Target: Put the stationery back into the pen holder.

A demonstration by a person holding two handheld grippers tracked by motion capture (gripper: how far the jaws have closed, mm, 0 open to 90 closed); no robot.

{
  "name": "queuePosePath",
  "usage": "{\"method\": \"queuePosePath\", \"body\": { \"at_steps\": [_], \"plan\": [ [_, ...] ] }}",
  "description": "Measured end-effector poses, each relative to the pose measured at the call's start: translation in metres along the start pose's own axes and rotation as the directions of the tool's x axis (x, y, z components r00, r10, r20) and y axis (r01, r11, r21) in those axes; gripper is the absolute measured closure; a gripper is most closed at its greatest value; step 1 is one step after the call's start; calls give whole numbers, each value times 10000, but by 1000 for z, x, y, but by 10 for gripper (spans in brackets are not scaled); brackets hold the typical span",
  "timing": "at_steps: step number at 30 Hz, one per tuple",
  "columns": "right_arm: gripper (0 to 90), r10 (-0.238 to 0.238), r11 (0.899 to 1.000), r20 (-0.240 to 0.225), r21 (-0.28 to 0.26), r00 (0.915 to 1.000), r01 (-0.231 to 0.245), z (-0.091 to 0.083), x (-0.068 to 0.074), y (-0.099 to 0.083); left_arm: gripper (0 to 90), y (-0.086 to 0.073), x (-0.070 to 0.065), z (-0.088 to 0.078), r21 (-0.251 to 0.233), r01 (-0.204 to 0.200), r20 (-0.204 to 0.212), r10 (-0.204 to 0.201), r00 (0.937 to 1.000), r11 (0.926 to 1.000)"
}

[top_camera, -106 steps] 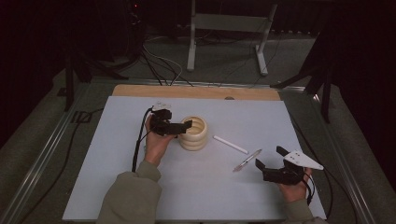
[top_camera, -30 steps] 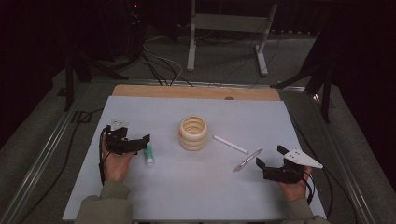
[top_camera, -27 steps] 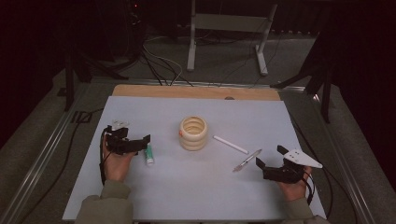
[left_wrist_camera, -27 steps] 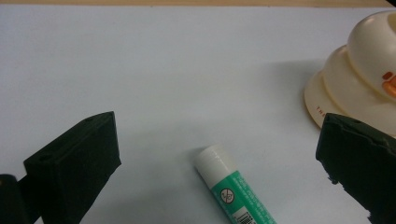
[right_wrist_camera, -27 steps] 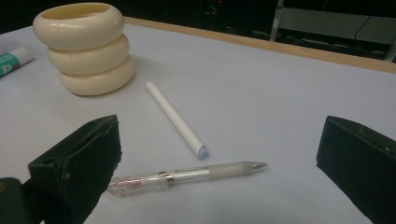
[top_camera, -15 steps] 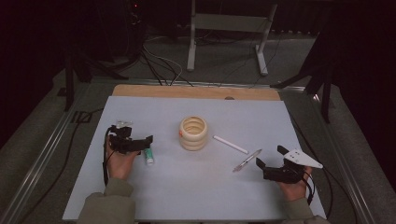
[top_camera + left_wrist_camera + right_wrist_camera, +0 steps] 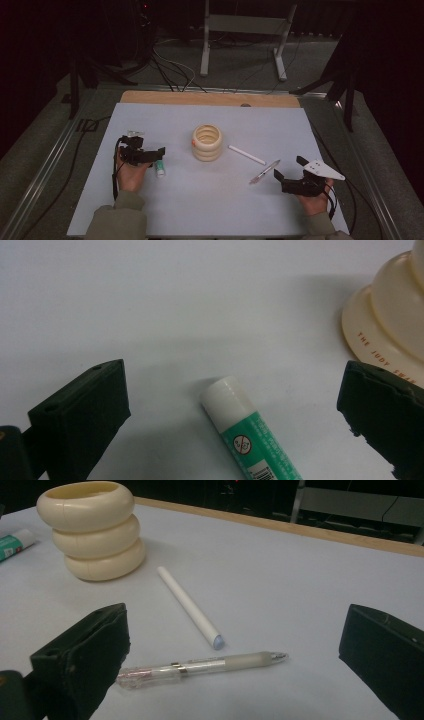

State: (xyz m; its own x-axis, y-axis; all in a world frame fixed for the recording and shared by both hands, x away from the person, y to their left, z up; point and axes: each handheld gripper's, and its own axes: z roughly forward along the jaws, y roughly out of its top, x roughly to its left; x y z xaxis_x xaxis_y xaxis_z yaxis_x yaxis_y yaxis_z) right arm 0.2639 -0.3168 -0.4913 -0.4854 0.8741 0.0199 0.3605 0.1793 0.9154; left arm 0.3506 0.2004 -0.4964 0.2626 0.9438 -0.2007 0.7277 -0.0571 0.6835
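A cream holder [image 7: 207,142] made of stacked rings stands upright mid-table. To its left a green and white glue stick [image 7: 159,168] lies flat. My left gripper [image 7: 157,156] hovers open just over the stick's white cap, one jaw on each side of the glue stick [image 7: 250,432] and the holder's base [image 7: 390,335] at the right edge. A white stick [image 7: 246,155] and a clear pen [image 7: 264,171] lie right of the holder. My right gripper [image 7: 288,168] rests open by the pen's near end; the clear pen [image 7: 200,667] lies across its jaws, with the white stick [image 7: 189,605] and the holder [image 7: 92,527] beyond.
The pale blue table top [image 7: 210,210] ends in a wooden strip [image 7: 210,98] at the far side. Metal rails [image 7: 45,165] run along the left side, with cables and a stand's legs [image 7: 240,45] on the floor beyond.
My left gripper has left the holder and come to the front left, where the glue stick now lies. Over the last second it crept slightly right. The right gripper has stayed still.
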Motion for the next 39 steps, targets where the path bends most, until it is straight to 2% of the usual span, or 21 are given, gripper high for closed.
{"method": "queuePosePath", "body": {
  "at_steps": [14, 22, 26, 28, 31, 34, 35, 36, 37, 39],
  "plan": [
    [0, -41, 10000, -27, 12, 10000, 41, 1, 1, 0, 47, 0, 0, 8, 343, 191, -17, -191, 9998, 9992],
    [0, -43, 10000, -22, 5, 10000, 43, 0, 1, 0, 125, -1, -3, 11, 714, 229, 49, -233, 9997, 9972],
    [0, -29, 10000, -22, -1, 10000, 29, 0, 1, 0, 170, -1, -4, 12, 872, 217, -59, -213, 9998, 9960],
    [0, -37, 10000, -28, 12, 10000, 37, 0, 0, 0, 245, -2, -4, 14, 1035, 313, -250, -288, 9993, 9941],
    [0, -52, 10000, -45, 33, 10000, 52, 1, 1, 0, 355, -5, -4, 17, 1324, 353, -310, -314, 9990, 9906],
    [0, -61, 10000, -32, 35, 10000, 62, 1, 1, 0, 506, -8, -4, 20, 1518, 145, -41, -140, 9999, 9883],
    [0, -56, 10000, -31, 35, 10000, 56, 1, 1, 0, 520, -8, -5, 20, 1571, 42, -10, -41, 10000, 9876],
    [0, -57, 10000, -33, 41, 10000, 57, 1, 1, 0, 577, -7, -5, 20, 1697, 18, 194, -51, 9998, 9855],
    [0, -82, 10000, -44, 50, 10000, 82, 1, 1, 0, 650, -8, -5, 20, 1739, -63, 228, 23, 9997, 9847],
    [0, -97, 9999, -46, 74, 9999, 97, 1, 1, 0, 655, -7, -6, 20, 1793, -151, 181, 120, 9998, 9837]
  ]
}}
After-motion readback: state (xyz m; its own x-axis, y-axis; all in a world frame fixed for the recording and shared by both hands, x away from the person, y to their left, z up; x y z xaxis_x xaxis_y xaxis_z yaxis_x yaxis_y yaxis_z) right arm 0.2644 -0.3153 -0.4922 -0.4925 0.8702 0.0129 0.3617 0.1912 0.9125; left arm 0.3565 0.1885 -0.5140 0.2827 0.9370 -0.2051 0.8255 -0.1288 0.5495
